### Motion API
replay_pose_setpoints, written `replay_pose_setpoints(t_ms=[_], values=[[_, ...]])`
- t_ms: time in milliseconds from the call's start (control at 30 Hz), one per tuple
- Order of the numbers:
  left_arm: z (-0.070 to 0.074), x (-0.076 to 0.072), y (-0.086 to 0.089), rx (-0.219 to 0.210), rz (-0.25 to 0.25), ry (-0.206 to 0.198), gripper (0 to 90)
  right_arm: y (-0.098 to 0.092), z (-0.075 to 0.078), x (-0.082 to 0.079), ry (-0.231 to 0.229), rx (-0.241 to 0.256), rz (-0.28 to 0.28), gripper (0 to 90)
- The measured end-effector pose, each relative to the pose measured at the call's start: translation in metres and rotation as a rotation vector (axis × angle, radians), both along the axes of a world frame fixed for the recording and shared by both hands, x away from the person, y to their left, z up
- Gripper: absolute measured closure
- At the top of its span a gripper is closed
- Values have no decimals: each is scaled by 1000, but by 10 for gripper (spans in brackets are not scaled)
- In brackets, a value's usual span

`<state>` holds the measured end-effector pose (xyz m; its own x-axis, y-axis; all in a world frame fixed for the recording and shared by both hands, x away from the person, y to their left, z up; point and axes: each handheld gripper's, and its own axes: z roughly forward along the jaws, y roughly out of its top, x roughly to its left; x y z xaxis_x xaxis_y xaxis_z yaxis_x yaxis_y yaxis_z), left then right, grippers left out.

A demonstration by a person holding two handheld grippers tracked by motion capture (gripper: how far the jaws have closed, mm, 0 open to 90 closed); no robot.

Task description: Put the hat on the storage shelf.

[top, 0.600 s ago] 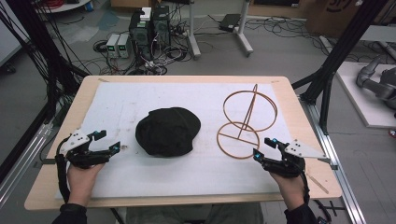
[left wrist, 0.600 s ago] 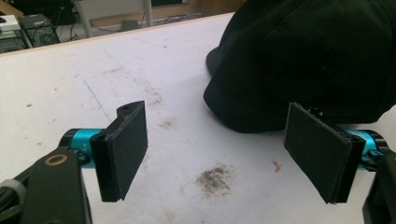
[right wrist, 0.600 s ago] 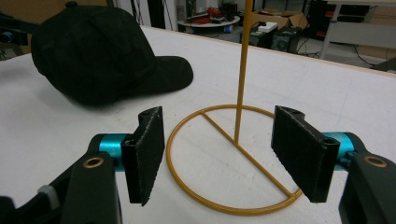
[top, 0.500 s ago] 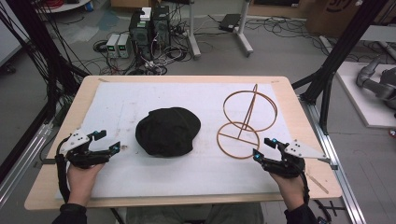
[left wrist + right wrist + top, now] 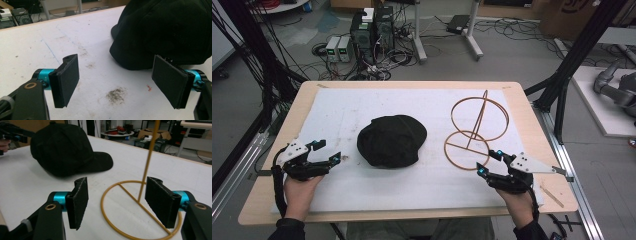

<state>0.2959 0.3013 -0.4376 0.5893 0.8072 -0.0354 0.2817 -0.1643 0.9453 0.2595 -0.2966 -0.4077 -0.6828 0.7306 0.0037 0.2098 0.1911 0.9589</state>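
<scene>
White mat (image 5: 377,107) over wooden table (image 5: 307,95), cluttered lab floor beyond.

At mat centre, black cap (image 5: 391,139), brim toward twelve o'clock as seen from the right gripper view. At three o'clock of cap, well apart, gold wire stand (image 5: 477,127): flat ring base on mat, slim post rising to an upright ring. At eight o'clock of cap, left gripper (image 5: 323,153) in hand, jaws spread wide and holding nothing, near the cap's edge but apart from it. At six o'clock of stand, right gripper (image 5: 490,161) in hand, jaws likewise spread and bare, just beside the base ring, framing the post in its own view.
</scene>
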Motion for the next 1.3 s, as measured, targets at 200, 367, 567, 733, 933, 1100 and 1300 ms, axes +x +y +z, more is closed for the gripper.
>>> replay_pose_setpoints(t_ms=[200, 367, 567, 733, 933, 1100, 1300], values=[[-1, 1, 0, 1, -2, 4, 223, 20, 3, -4, -9, -6, 46, 359], [0, 0, 0, 1, -5, 3, 223, 45, 6, -1, -19, -40, 94, 359], [-1, -1, 1, -1, -3, 5, 223, 77, 4, 4, -17, -84, 139, 359], [-1, -2, 2, -1, -3, 5, 223, 110, 6, 18, -16, -111, 174, 361], [-2, -3, 4, -6, -1, 8, 223, 139, 6, 39, -14, -126, 183, 376], [-3, -4, 5, 0, -5, 9, 223, 154, 8, 50, -19, -138, 160, 406], [-4, -3, 4, 1, -9, 13, 223, 172, 11, 75, -3, -162, 137, 445]])
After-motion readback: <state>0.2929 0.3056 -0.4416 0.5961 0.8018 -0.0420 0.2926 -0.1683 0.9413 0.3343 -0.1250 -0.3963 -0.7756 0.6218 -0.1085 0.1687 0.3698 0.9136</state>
